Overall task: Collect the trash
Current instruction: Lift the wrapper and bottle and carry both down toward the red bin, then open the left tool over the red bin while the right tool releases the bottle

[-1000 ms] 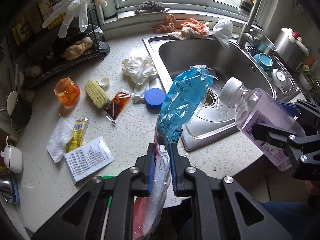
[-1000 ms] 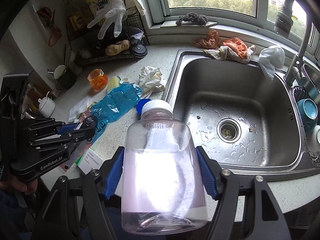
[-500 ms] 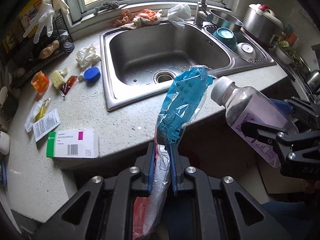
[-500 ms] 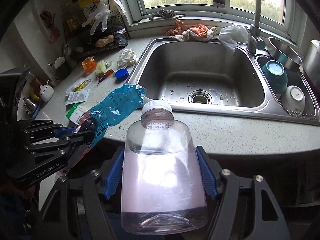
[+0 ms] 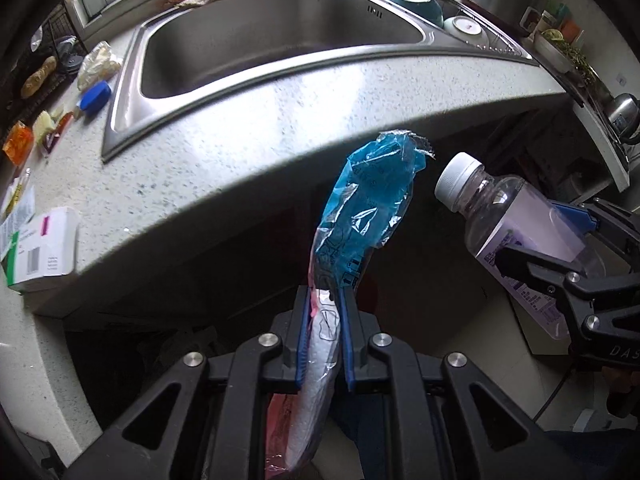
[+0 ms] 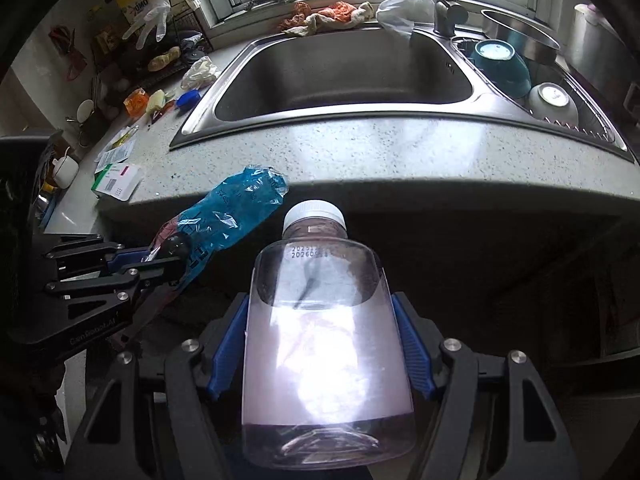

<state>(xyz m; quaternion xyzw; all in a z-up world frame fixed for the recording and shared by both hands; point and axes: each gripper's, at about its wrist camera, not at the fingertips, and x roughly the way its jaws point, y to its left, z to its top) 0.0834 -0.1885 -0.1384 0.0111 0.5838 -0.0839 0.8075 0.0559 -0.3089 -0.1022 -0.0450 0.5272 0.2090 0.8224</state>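
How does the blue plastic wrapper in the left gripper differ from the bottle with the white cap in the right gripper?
The blue wrapper is thin, crumpled and limp; the bottle is rigid, clear and smooth, with a white cap. The left gripper has its jaws nearly together on the wrapper, while the right gripper has its jaws wide around the bottle's body. Both are held off the countertop, in front of its edge.

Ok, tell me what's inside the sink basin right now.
The sink shows only bare steel walls from this low angle. A white plastic bag hangs over its back rim by the faucet. The basin's floor and drain are hidden behind the front rim.
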